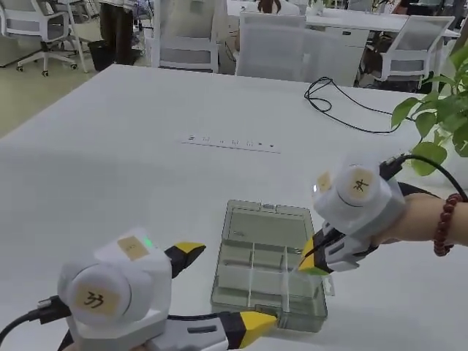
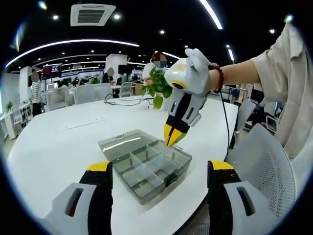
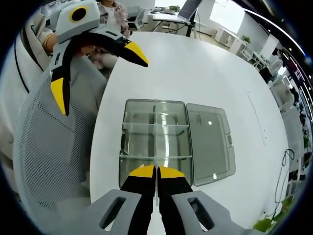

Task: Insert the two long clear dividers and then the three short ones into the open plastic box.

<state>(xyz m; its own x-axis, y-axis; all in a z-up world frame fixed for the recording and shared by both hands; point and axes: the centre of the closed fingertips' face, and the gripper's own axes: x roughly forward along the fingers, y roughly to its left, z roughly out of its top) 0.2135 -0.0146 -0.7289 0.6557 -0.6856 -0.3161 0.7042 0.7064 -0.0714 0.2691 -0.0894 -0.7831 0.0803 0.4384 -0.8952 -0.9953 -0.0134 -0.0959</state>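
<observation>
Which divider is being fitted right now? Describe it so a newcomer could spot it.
On the white table lies an open clear plastic box. At its right side, near the person, the right tongs pinch one clear divider; unlike the dividers already seated inside, it alone is gripped.

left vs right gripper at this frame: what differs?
1. Jaws: the left gripper stands wide open and holds nothing. The right gripper is shut on a clear divider.
2. Place: the right gripper hangs over the open box, tips pointing down into it. The left gripper is held back on the person's side, aimed toward the box.
Shared: white bodies and black jaws with yellow tips.
</observation>
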